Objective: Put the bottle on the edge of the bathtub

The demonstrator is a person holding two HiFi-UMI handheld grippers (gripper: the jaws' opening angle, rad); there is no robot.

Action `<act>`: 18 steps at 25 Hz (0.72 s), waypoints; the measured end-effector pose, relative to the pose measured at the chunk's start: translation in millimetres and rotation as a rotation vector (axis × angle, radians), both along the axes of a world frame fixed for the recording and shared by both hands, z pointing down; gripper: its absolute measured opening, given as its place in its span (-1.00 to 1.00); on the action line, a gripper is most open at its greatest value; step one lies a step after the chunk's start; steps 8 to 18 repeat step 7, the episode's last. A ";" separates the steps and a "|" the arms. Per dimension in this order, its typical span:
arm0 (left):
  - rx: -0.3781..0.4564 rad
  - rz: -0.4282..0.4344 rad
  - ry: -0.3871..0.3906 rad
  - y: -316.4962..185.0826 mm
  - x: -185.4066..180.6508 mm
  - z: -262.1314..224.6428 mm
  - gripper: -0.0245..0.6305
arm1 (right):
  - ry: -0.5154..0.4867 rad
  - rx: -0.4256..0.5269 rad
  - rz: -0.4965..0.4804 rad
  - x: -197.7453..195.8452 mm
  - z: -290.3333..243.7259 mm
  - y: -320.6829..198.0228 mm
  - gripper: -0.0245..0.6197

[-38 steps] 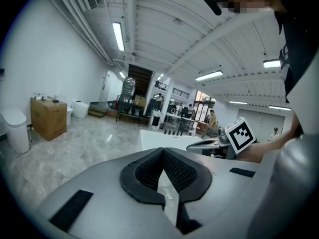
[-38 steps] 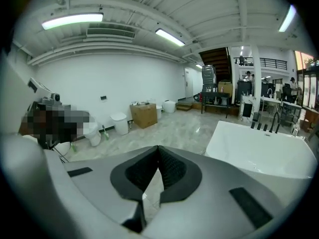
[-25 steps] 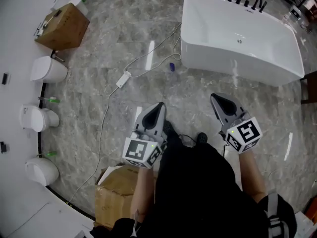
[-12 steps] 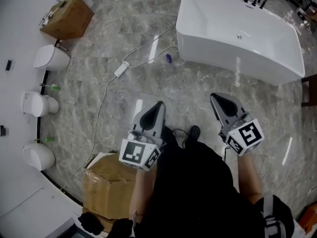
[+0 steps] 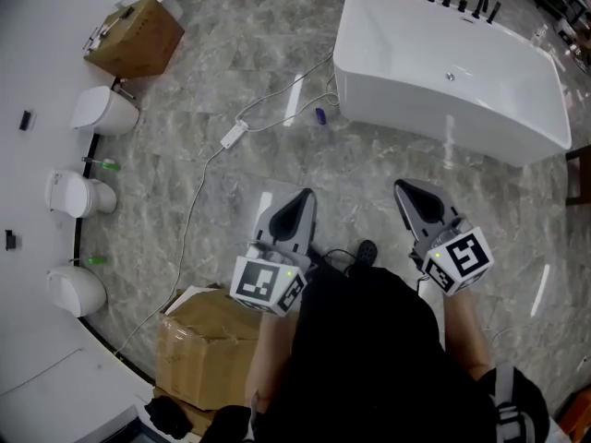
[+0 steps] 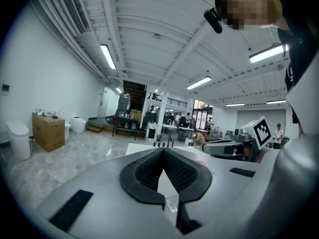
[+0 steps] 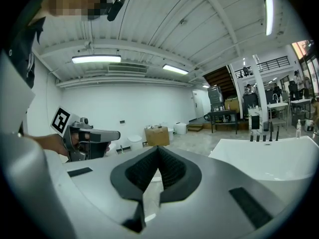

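Note:
A small blue bottle (image 5: 320,115) lies on the marble floor just left of the white bathtub (image 5: 443,72). In the head view my left gripper (image 5: 303,197) and right gripper (image 5: 404,187) are held side by side in front of the person. Both point toward the tub and stay well short of the bottle. Each is shut with nothing in it. In the left gripper view the left gripper (image 6: 163,150) has its tips together, and the bathtub (image 6: 135,147) shows beyond. The right gripper (image 7: 158,148) is likewise shut, with the bathtub (image 7: 269,158) at its right.
A white cable with an adapter (image 5: 231,137) runs across the floor toward the tub. Several toilets (image 5: 106,111) line the left wall. A cardboard box (image 5: 208,349) sits by the person's feet and another box (image 5: 137,37) at top left. Black taps (image 5: 457,5) stand on the tub's far rim.
The person has shifted over the floor, so the cardboard box at the feet shows more. Both grippers stay shut and side by side.

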State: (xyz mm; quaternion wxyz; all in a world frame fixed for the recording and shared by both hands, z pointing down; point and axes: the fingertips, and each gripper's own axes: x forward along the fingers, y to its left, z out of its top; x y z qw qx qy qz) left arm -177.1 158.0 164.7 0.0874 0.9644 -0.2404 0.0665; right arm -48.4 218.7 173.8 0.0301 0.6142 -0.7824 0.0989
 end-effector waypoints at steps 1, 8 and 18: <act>-0.002 -0.002 -0.001 -0.2 -0.1 0.7 -0.89 | 0.001 0.000 -0.003 -0.7 -0.2 -0.7 -0.88; -0.010 -0.006 -0.009 1.4 0.1 7.4 -0.89 | 0.011 -0.001 -0.016 -1.7 1.5 -1.5 -0.88; -0.010 -0.006 -0.009 1.4 0.1 7.4 -0.89 | 0.011 -0.001 -0.016 -1.7 1.5 -1.5 -0.88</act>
